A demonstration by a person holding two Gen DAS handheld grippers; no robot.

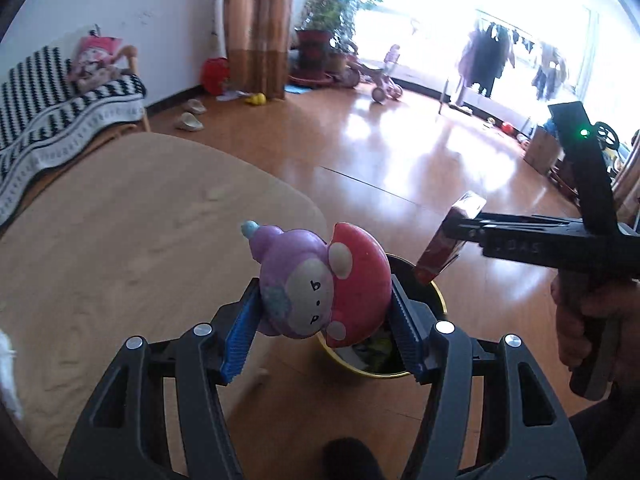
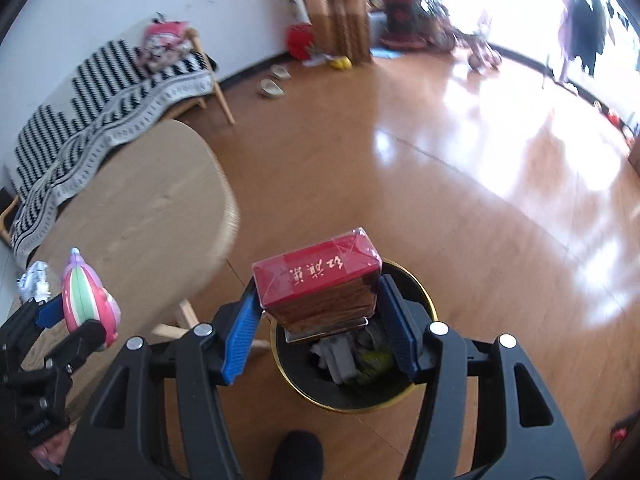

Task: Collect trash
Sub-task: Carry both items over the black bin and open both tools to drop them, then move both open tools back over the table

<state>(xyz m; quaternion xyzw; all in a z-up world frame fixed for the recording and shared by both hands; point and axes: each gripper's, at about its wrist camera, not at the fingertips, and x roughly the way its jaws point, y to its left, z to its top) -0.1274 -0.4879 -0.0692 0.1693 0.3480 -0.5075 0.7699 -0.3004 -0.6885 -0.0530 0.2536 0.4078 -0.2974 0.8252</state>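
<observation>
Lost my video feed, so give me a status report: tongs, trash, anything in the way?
Left tongs shut on mushroom toy; right tongs shut on red box. Both over the bin beside the table. Nothing blocking the drop.

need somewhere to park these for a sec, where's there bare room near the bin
The round table top is mostly bare, apart from crumpled foil at its near edge. The wood floor beyond the trash bin is open up to the slippers. The bin itself already holds trash.
</observation>
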